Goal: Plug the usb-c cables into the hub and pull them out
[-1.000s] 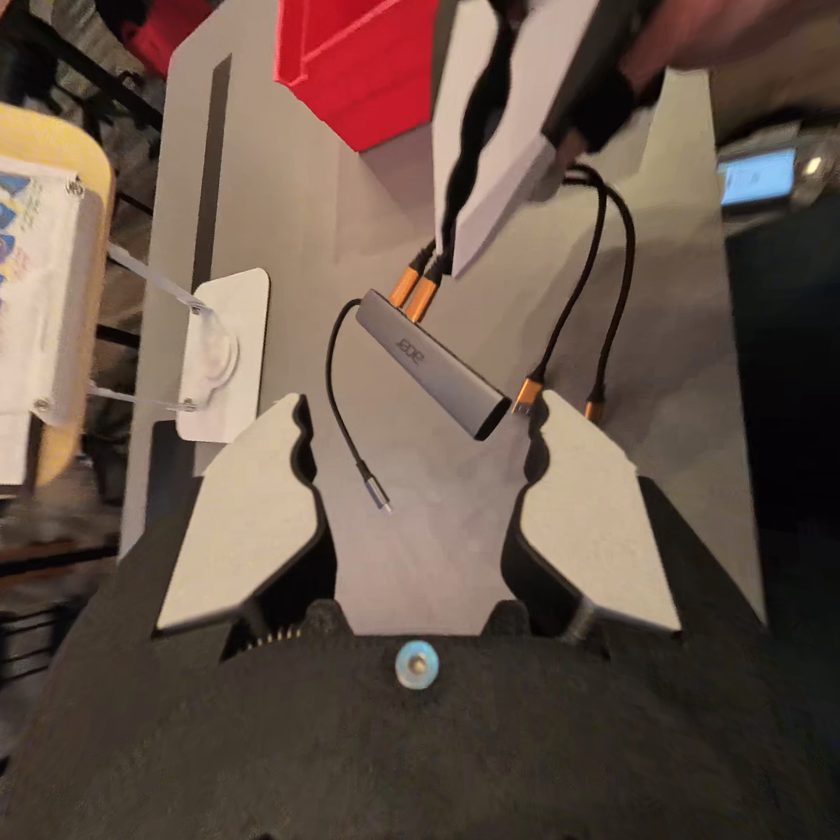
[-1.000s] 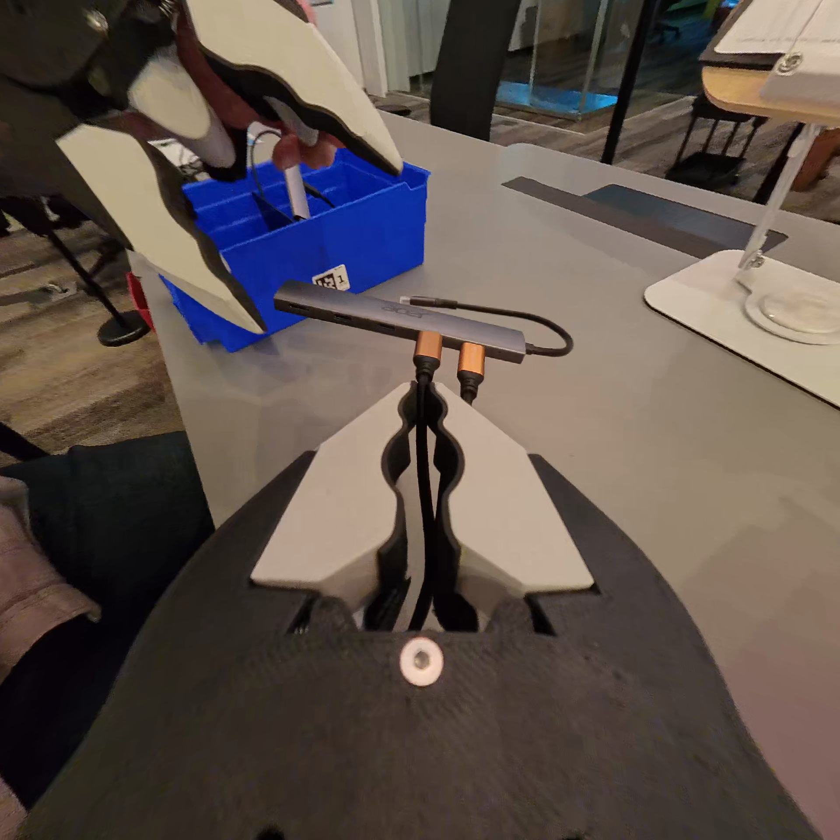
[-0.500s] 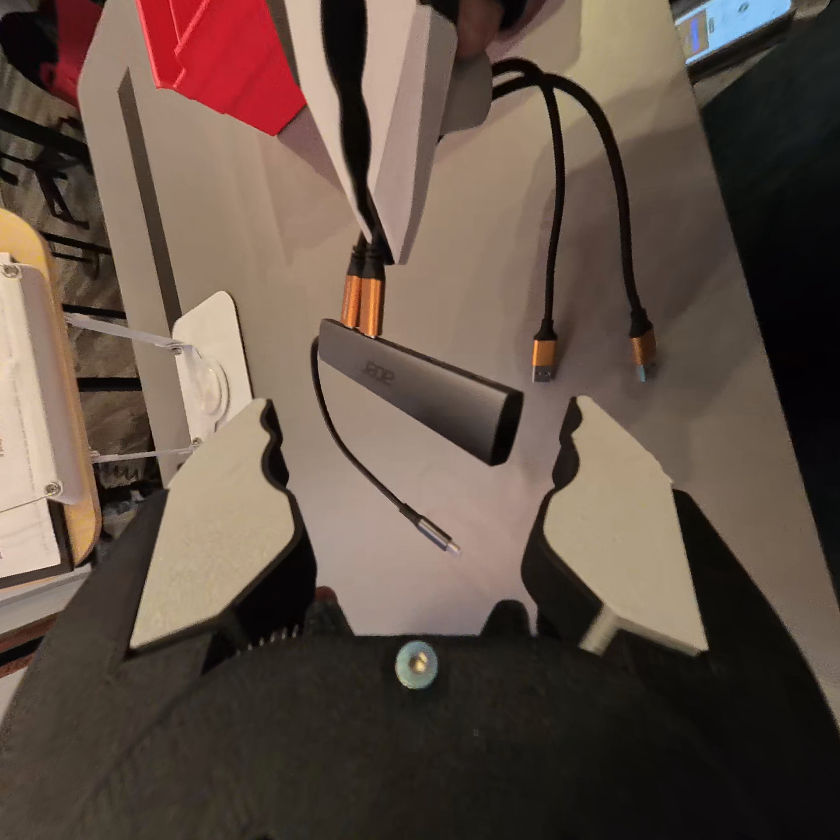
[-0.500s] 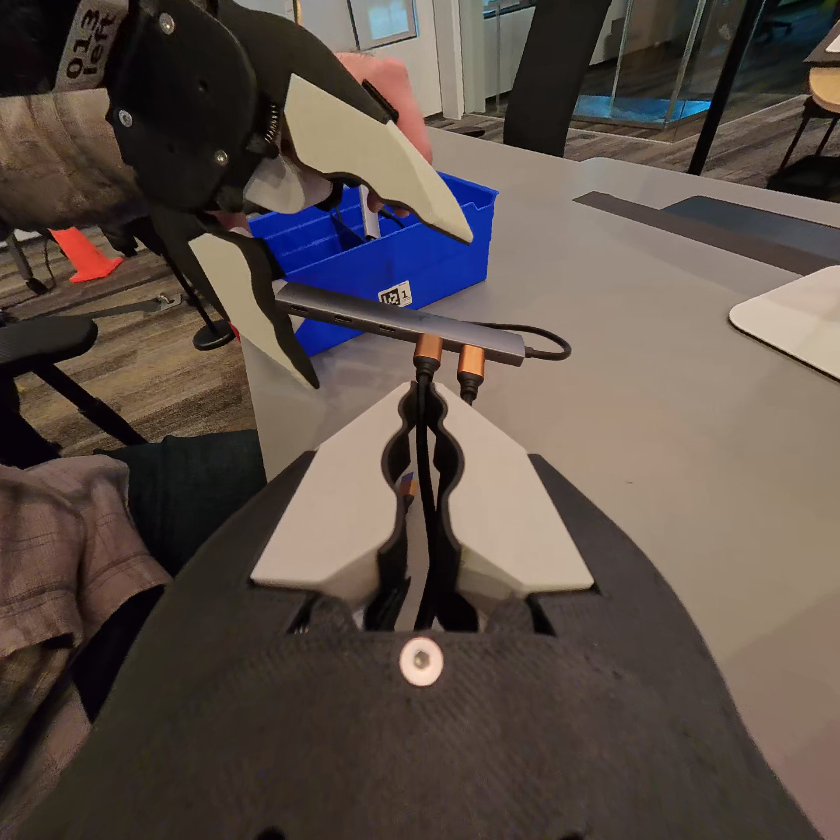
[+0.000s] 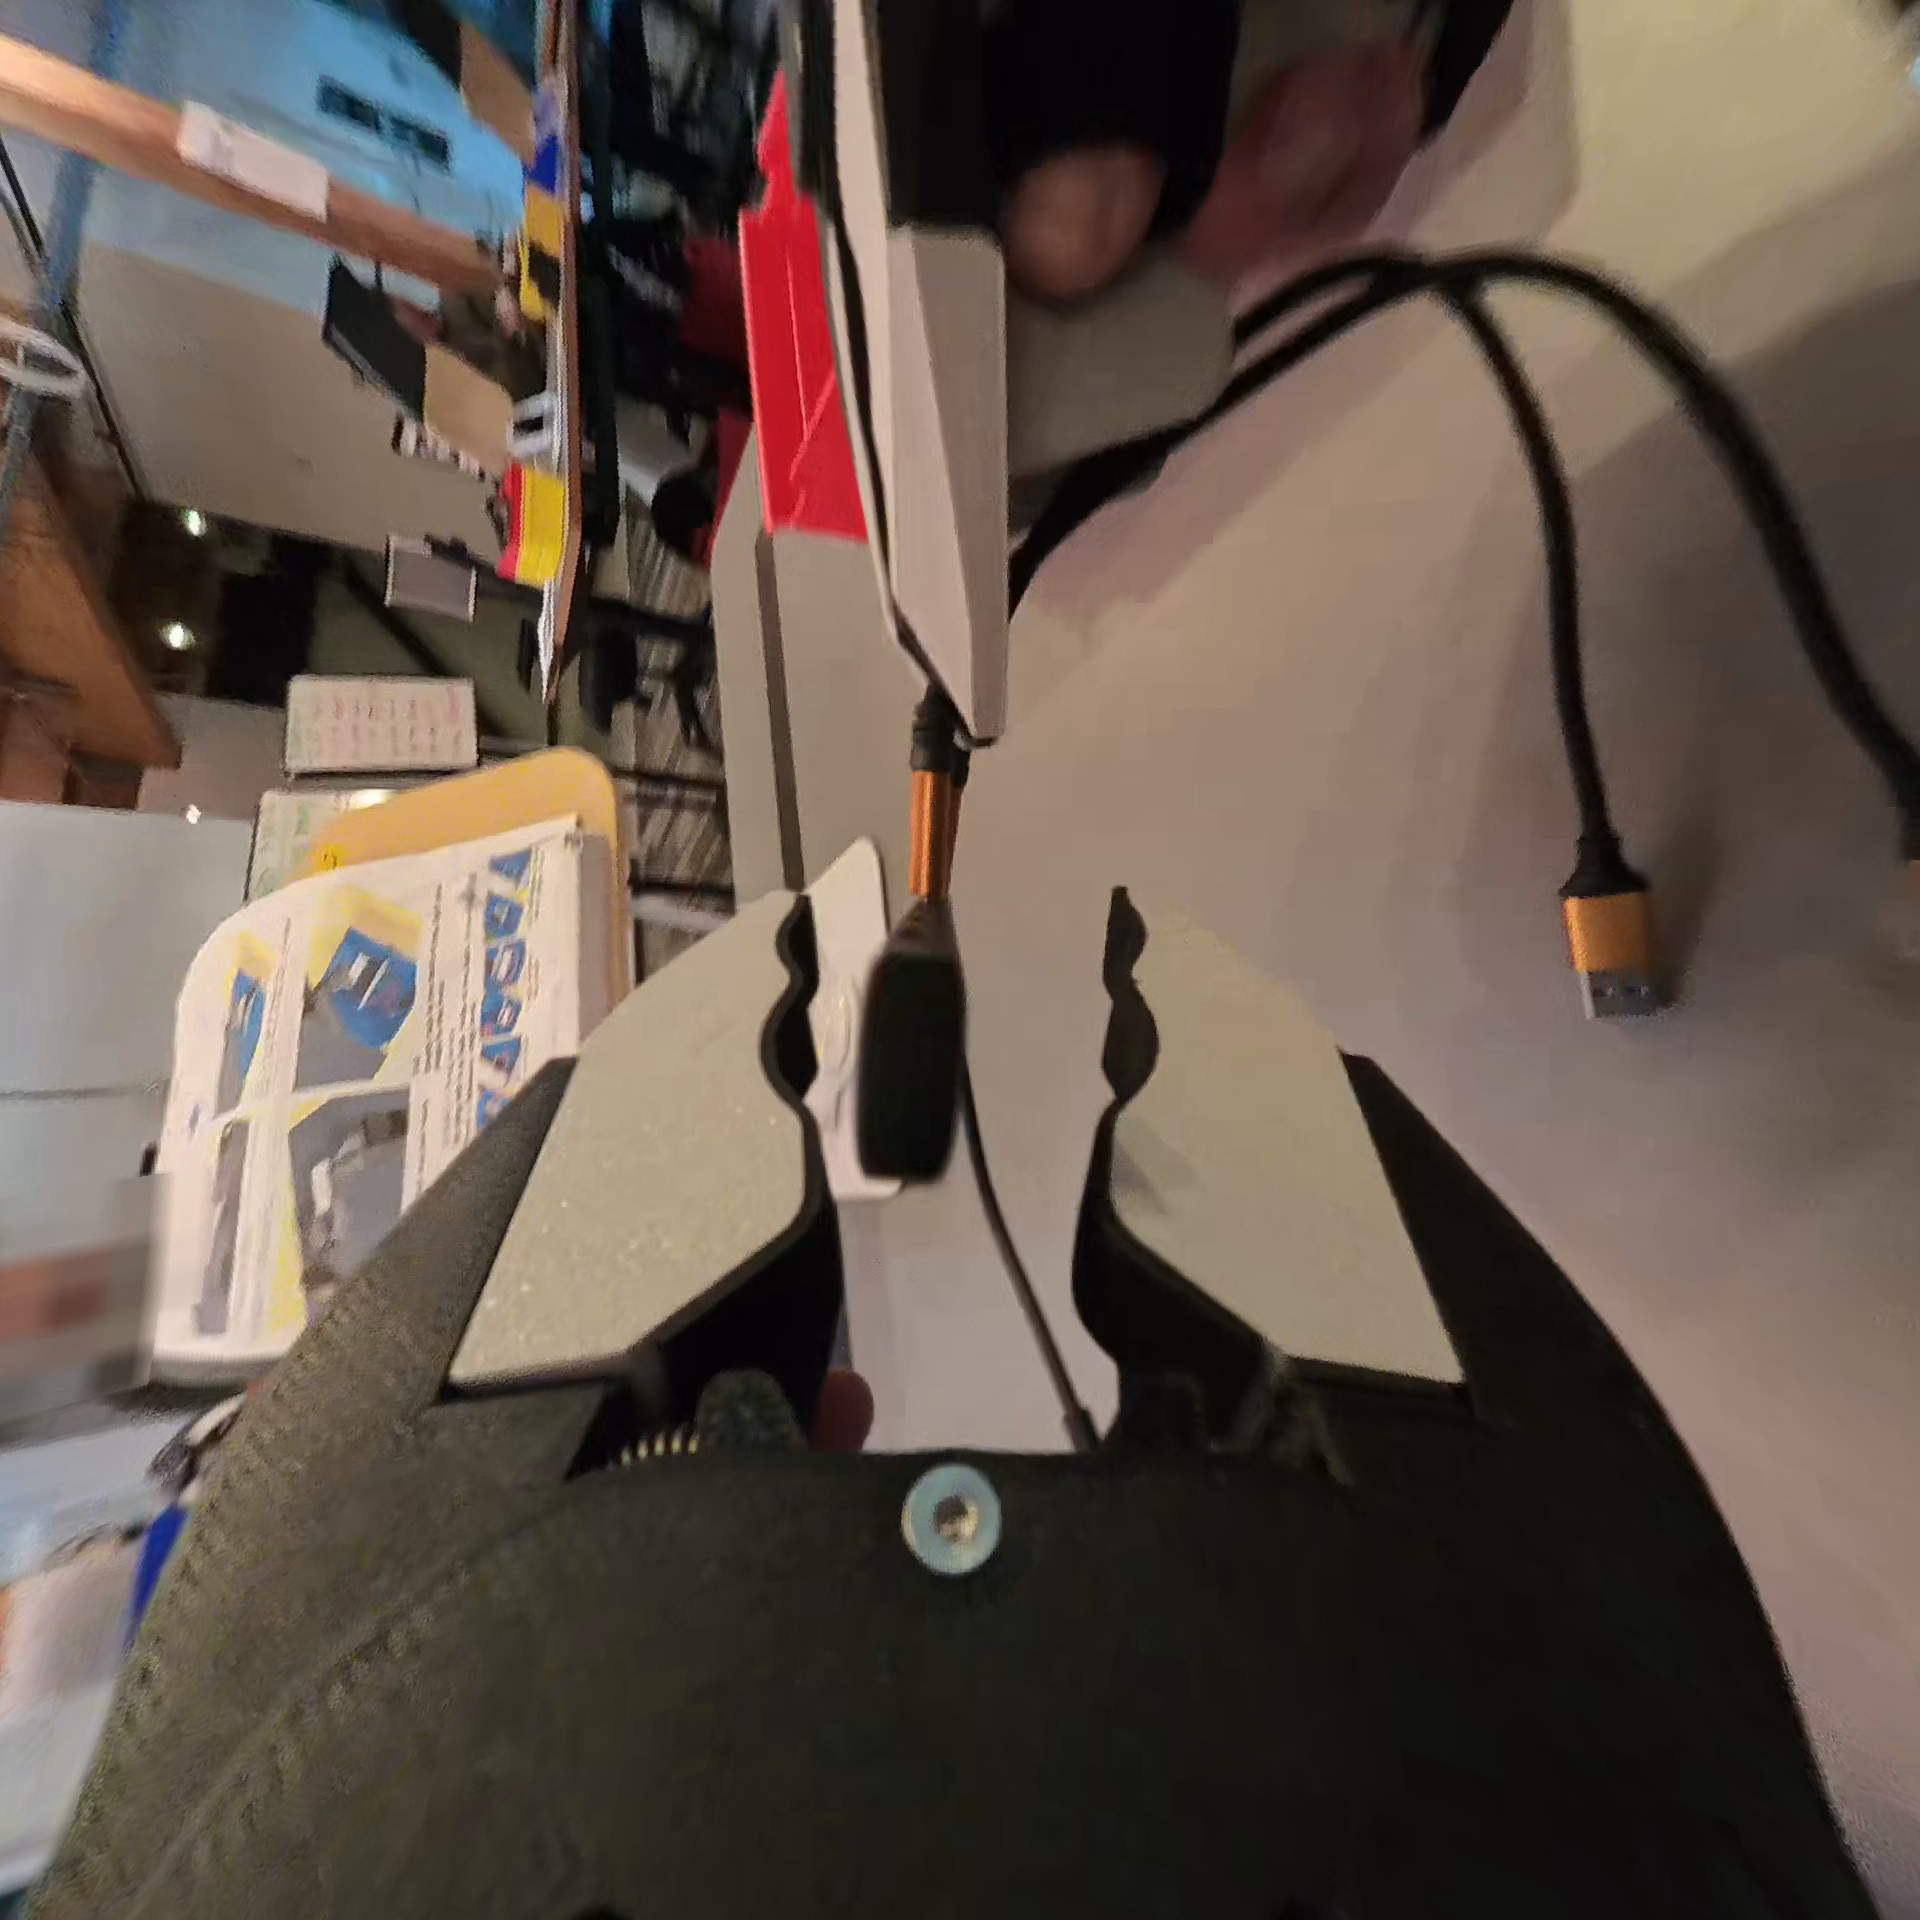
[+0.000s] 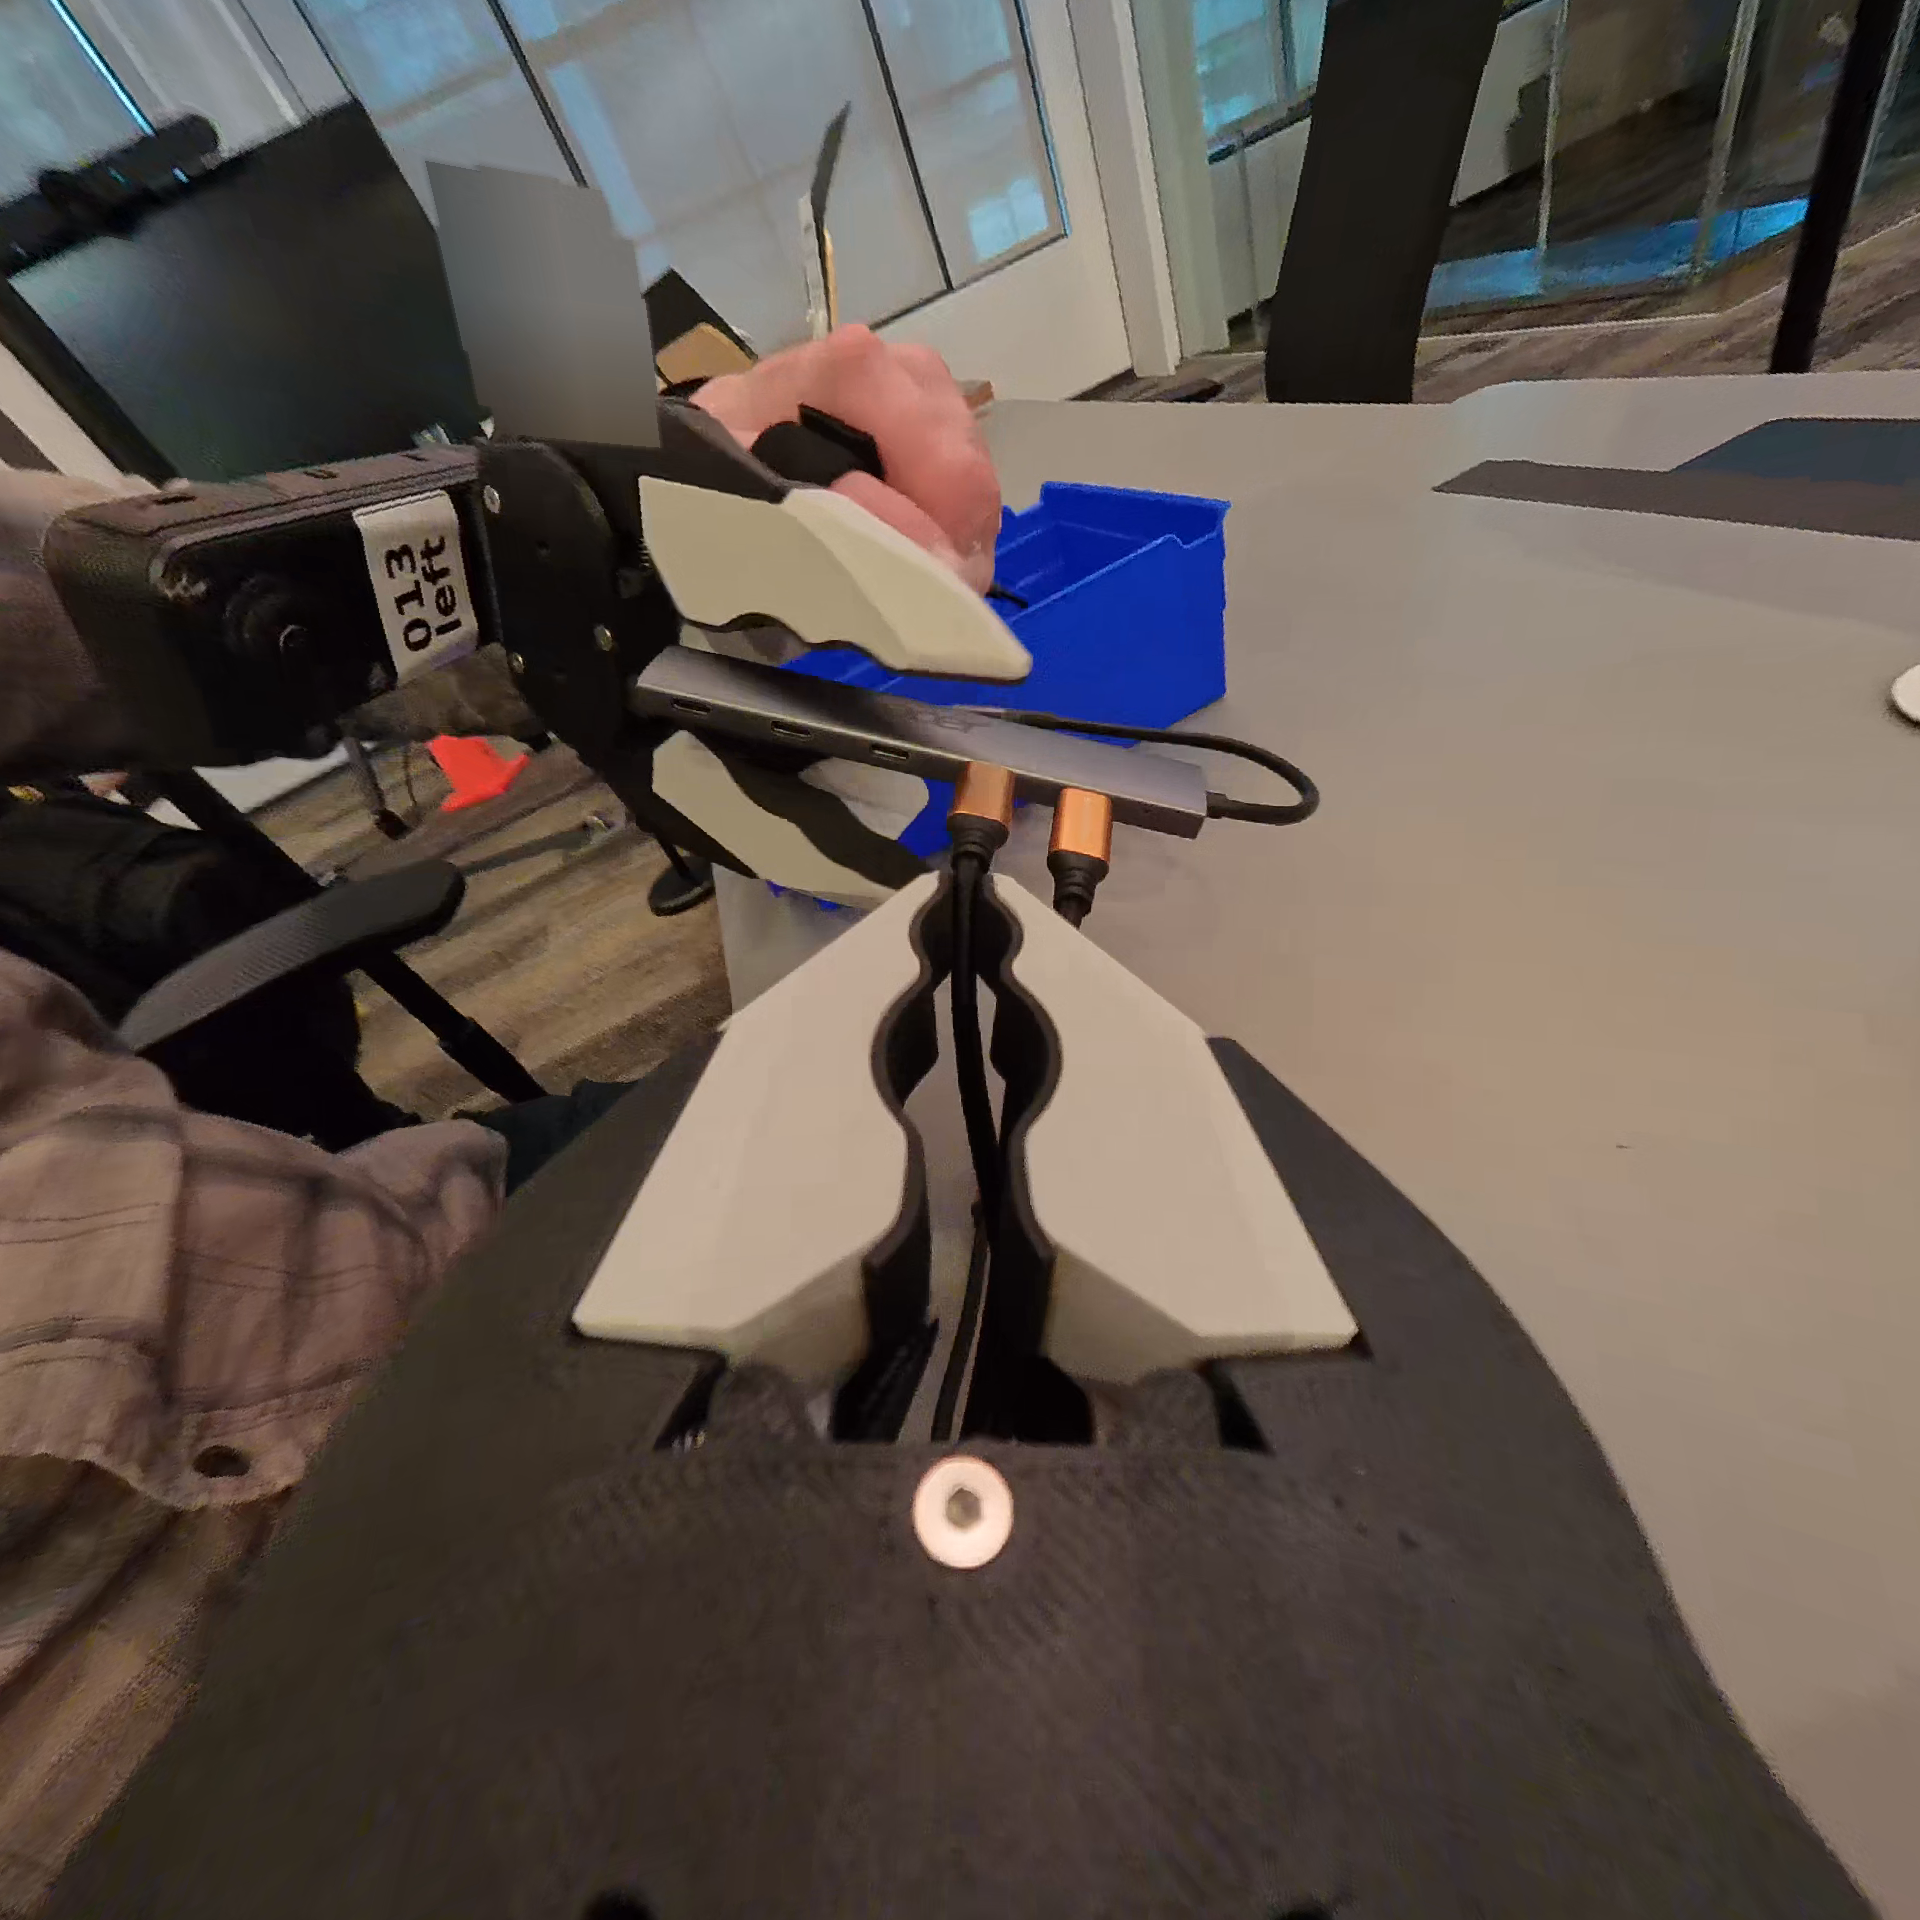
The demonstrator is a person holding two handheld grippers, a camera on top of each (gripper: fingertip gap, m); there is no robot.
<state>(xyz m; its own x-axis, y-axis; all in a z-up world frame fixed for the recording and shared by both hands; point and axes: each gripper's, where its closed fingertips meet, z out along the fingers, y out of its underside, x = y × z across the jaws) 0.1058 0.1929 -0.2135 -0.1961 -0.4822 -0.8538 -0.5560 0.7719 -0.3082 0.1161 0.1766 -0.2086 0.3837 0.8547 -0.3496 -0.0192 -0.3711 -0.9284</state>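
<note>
My bench (image 6: pixel 1558 935) is looking grey and smooth. A blue bin (image 6: pixel 1122 613) is sitting on it near the far left edge. A red bin (image 5: pixel 800 343) is sitting on it too. A dark strip (image 6: pixel 1704 488) is running across the far side. Two black cable ends with orange plugs (image 5: pixel 1610 935) are lying flat on the bench.

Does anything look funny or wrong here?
The hub hangs in the air off the table, dangling from two plugged cables pinched in the right gripper; the open left gripper straddles its end.
</note>
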